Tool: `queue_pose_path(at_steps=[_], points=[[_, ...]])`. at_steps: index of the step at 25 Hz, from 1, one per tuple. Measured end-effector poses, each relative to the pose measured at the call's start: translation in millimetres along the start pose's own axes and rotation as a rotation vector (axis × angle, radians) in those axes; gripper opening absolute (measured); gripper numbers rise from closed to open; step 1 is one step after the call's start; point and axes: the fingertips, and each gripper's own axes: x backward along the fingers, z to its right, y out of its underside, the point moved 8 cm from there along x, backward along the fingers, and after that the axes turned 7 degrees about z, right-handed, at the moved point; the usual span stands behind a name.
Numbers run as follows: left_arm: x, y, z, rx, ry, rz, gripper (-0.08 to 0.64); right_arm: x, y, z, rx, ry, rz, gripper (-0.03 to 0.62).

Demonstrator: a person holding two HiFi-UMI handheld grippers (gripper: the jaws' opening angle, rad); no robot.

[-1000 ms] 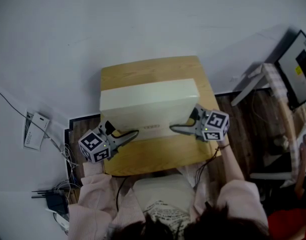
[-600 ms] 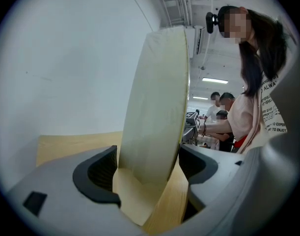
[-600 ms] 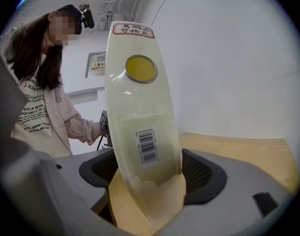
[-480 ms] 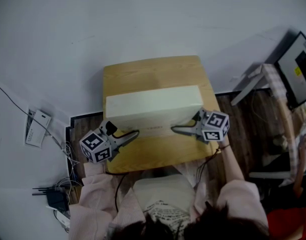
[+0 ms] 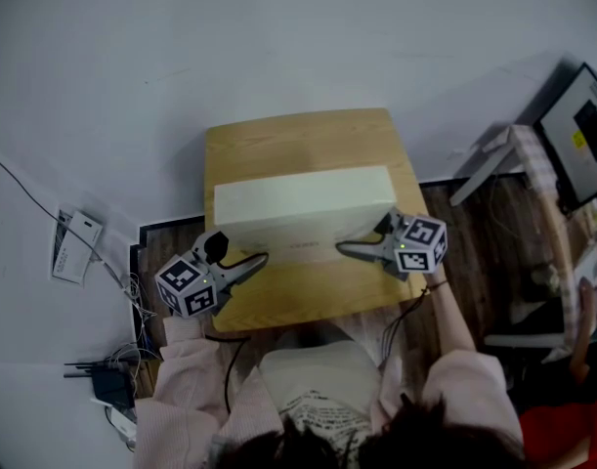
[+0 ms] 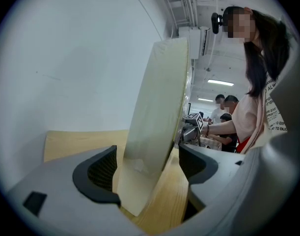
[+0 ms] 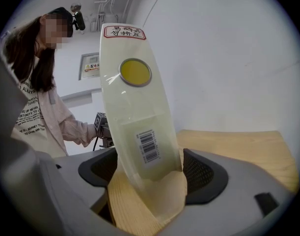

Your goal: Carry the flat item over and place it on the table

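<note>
Cream box (image 5: 303,208) is up on its long edge on the wooden table (image 5: 298,135), with a gripper posted at each end. My read is that this is the set-down, and the two tools bracket the ends so the thin box can't topple before it is let go.

Left gripper (image 5: 262,257) comes in at an angle to the near left corner. In its own view the jaws stand apart. The box leans between them, close to the left-hand pad (image 6: 98,173), and a strip of bare wood shows on the other side. That makes it a loose straddle rather than a clamp.

Right gripper (image 5: 342,249) looks straight down the box's end, barcode (image 7: 150,146) low and yellow round sticker (image 7: 135,72) high. This end fits tighter. The box fills the gap, and the ribbed pads (image 7: 199,173) look to sit against both faces, so I judge this side to be gripping.

The box's bottom edge appears to meet the tabletop in both gripper views, with its foot dropping just below the pads. From the head view it runs left to right across the middle of the table. Wood is clear behind it and in front of it, and the tool tips sit low at its near corners.

The risk is that letting go of a box balanced on edge could tip it toward the person.
</note>
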Motion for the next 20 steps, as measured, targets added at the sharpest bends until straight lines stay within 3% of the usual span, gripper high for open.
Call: queue_pose_path(at_steps=[11,15,20], points=[[26.3,3.3,0.4,0.053,-0.136,0.02,0.405,14.7,1.8,-6.5,-0.043,0.03,-0.01,0.428],[44.0,5.5,5.9,0.093,-0.205,0.062,0.405,30.9,5.0,-9.9,-0.059,0.075,-0.007,0.419],[55.4,6.5,14.8,0.083,-0.232,0.071,0.367,48.2,6.3,-18.4,-0.071,0.142,0.019,0.376]])
